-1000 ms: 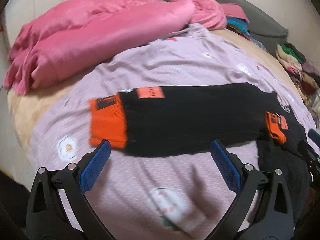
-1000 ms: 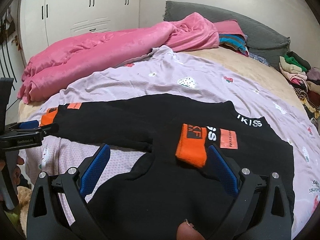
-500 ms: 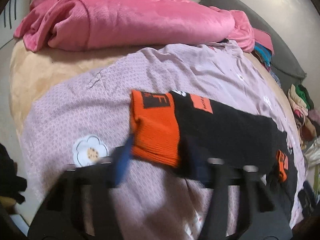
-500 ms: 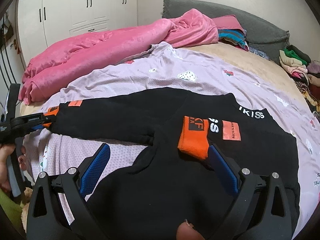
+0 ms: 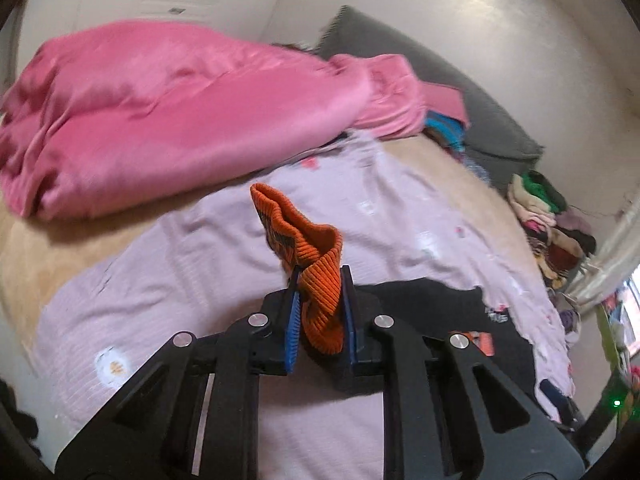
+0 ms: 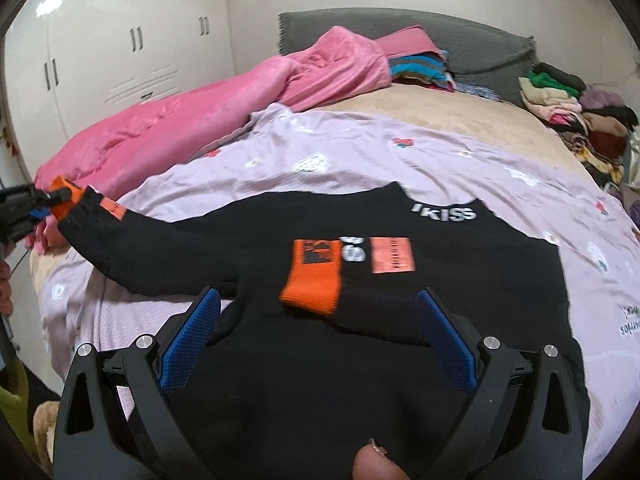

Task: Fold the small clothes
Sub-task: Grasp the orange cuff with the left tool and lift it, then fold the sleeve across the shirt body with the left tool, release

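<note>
A small black sweater with orange cuffs lies flat on a lilac sheet. Its right sleeve is folded across the chest, orange cuff on top. My left gripper is shut on the other orange cuff and holds it lifted off the bed; it shows at the far left of the right wrist view, the sleeve stretched up from the body. My right gripper is open and empty, just above the sweater's lower front.
A pink blanket is heaped along the bed's far left. A grey pillow and folded clothes lie at the head. A pile of clothes sits at the far right. White wardrobes stand behind.
My left gripper moved to the sleeve's orange cuff, shut on it and lifted it off the sheet. The right gripper stayed open over the sweater's body.
</note>
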`<state>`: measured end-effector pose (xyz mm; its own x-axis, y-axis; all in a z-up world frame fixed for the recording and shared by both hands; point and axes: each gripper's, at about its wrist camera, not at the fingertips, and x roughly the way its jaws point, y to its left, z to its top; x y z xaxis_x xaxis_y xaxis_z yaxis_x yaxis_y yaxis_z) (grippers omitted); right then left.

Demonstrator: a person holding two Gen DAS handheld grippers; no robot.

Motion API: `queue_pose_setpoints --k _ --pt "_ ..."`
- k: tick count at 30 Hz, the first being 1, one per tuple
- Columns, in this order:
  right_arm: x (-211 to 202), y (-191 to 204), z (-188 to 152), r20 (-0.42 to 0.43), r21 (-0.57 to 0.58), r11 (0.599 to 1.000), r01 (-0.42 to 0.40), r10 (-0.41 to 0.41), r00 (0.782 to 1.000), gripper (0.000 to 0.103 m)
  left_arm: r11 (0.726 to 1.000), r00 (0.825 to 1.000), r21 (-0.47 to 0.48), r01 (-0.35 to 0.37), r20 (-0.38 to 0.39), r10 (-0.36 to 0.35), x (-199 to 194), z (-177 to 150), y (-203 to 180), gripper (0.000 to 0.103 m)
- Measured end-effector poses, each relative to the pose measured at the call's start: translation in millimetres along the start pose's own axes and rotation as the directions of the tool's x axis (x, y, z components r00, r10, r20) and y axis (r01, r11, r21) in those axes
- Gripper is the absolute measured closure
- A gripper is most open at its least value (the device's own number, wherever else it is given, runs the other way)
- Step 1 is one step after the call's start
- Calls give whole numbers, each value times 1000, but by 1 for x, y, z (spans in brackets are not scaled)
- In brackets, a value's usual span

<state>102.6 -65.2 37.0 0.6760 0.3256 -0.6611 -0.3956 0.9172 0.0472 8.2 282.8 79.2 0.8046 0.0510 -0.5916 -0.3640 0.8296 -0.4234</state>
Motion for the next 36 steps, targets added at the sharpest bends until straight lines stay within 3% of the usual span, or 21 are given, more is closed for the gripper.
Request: queue_pose_setpoints --k 10,21,30,36 --pt "-21 -62 -6 31 129 990 62 -66 997 6 982 992 142 125 17 -129 8 28 -97 94" --pt "-34 -107 -17 42 236 967 94 -107 993 6 936 972 266 232 -33 -231 20 20 -186 94" --pt "-48 -144 -29 41 307 941 142 -162 986 6 893 941 295 338 -125 -315 44 -7 -236 94" --pt "-54 -171 -39 27 359 915 182 -205 978 6 841 908 343 418 -197 -370 62 -36 -267 94"
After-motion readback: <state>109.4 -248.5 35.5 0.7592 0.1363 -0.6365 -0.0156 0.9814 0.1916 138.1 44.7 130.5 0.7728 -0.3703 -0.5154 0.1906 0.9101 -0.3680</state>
